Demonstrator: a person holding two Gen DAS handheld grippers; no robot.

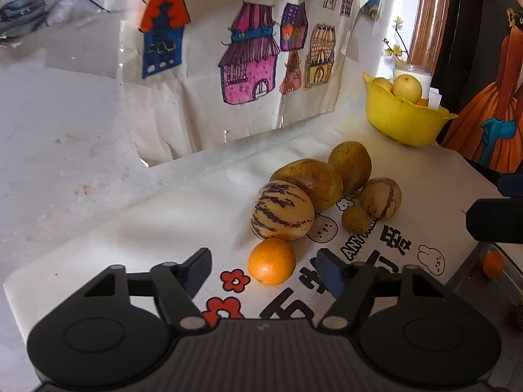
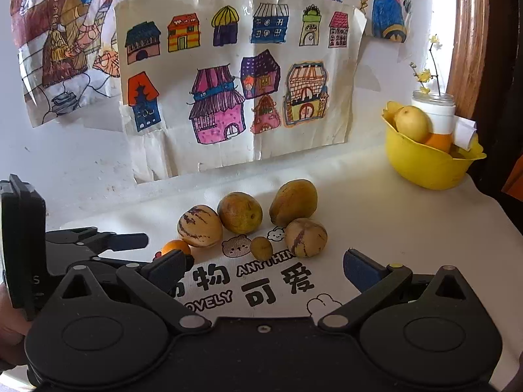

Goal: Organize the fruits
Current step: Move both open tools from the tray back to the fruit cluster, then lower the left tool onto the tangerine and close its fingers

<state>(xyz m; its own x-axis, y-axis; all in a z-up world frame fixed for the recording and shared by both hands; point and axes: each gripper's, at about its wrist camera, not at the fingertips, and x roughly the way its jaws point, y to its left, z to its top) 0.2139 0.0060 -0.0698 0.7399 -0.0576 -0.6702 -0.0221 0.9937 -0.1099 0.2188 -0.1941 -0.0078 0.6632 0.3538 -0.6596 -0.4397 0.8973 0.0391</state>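
Note:
On a white printed cloth (image 1: pixel 163 235) lies an orange (image 1: pixel 271 261), between the fingers of my left gripper (image 1: pixel 264 266). The jaws stand open, with a gap on each side of the fruit. Behind it are a striped melon (image 1: pixel 281 210), two yellow-brown fruits (image 1: pixel 310 183), a second striped melon (image 1: pixel 380 197) and a small brown fruit (image 1: pixel 355 219). My right gripper (image 2: pixel 264 261) is open and empty, just short of the small brown fruit (image 2: pixel 261 248). In the right wrist view the orange (image 2: pixel 175 247) peeks out beside one left finger (image 2: pixel 130 241).
A yellow bowl (image 2: pixel 428 166) holding pale pears and an orange stands at the back right, with a jar of flowers (image 2: pixel 438 111) behind it. Drawings (image 2: pixel 228 81) cover the wall close behind the fruit. Another orange (image 1: pixel 493 264) sits in a tray off the table's right edge.

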